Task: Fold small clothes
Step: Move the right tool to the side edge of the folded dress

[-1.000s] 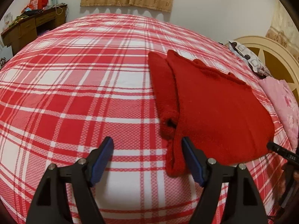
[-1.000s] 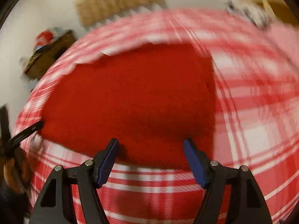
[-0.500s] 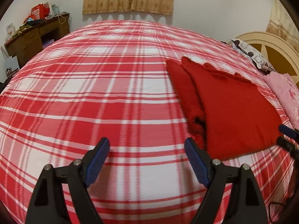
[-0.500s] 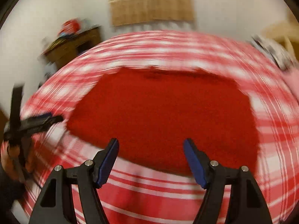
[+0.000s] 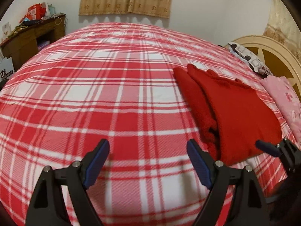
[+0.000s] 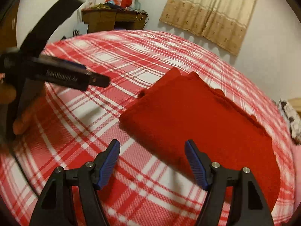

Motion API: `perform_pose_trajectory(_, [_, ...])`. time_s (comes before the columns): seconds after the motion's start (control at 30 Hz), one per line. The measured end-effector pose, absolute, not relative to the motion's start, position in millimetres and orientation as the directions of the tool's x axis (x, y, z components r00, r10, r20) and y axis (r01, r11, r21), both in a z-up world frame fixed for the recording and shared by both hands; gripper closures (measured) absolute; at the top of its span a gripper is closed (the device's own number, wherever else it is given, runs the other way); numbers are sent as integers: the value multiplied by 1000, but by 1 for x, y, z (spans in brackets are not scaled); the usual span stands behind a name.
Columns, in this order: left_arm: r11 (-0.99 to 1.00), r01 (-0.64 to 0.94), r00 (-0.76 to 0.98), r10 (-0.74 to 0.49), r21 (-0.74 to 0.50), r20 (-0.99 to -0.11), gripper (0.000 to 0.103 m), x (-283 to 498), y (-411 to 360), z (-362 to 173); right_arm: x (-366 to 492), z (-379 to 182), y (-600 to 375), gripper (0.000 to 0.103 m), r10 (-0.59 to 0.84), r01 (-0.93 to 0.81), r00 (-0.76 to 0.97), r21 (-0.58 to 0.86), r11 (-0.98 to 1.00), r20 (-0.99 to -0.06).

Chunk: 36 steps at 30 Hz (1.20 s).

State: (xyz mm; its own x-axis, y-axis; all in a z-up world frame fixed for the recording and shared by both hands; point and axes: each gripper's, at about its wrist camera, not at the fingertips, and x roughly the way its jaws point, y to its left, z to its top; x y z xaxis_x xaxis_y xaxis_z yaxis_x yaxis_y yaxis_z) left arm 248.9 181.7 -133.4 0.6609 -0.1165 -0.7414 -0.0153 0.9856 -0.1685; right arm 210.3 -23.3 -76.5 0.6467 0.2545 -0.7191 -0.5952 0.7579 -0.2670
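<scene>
Two grippers hover over the bed (image 5: pixel 94 98) with nothing held. The left gripper (image 5: pixel 147 162) has its fingers spread wide over bare plaid, and the gap looks fully opened. The right gripper (image 6: pixel 152 164) also has its fingers apart and empty, poised over the near edge of the red garment (image 6: pixel 203 124). That garment lies partly folded toward the headboard (image 5: pixel 270 56) side of the bed, a sleeve tucked along its left edge, beside a pink cloth (image 5: pixel 289 101). The next fold probably runs across its length. To do it cleanly, each gripper should pinch one near corner through all layers, lift together, carry the edge level, and lay it square on the far edge.
</scene>
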Motion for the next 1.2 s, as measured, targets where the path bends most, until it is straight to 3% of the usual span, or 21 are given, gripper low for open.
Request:
perform_pose_trajectory(0.13, [993, 0, 669, -87, -118, -738, 16, 262, 169, -127, 217, -84, -15, 32, 227, -573, 675, -305, 761, -702])
perform_pose_trajectory(0.2, [993, 9, 674, -93, -117, -733, 17, 271, 165, -124, 219, -85, -13, 39, 220, -560, 691, -318, 765, -689])
perform_pose_trajectory(0.8, [991, 99, 662, -136, -94, -737, 16, 314, 125, -127, 234, -93, -12, 39, 150, -494, 720, -348, 797, -677])
perform_pose_trajectory(1.2, [964, 95, 662, -247, -247, -707, 17, 321, 126, -123, 240, -96, -15, 40, 159, -499, 704, -323, 804, -692])
